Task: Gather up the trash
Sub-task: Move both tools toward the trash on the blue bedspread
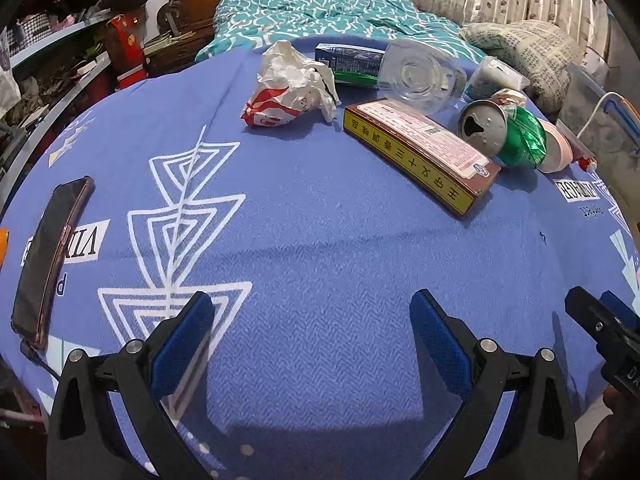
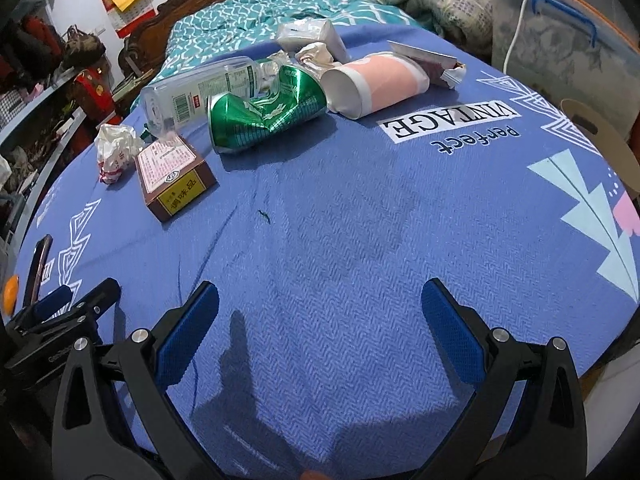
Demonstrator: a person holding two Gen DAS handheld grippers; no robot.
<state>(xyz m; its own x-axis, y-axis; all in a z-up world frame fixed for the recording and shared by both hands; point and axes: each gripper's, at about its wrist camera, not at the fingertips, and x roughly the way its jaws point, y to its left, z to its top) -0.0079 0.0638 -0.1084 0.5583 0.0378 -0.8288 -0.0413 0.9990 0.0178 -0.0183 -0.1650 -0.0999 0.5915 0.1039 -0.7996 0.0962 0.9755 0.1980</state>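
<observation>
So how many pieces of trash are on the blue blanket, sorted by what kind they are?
Cans: 1, the crushed green can
Bottles: 1, the clear plastic bottle
Cups: 1, the pink and white cup
Boxes: 2, the brown and yellow box and the blue and green carton
Crumpled wrappers and packets I can make out: 4
Total: 9

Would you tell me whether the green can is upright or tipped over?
Tipped over and crushed: the green can lies on its side on the blue cloth, its dented body horizontal and its opened top facing sideways.

Bright, sharp, soft shadows, fisheye-warped edges
</observation>
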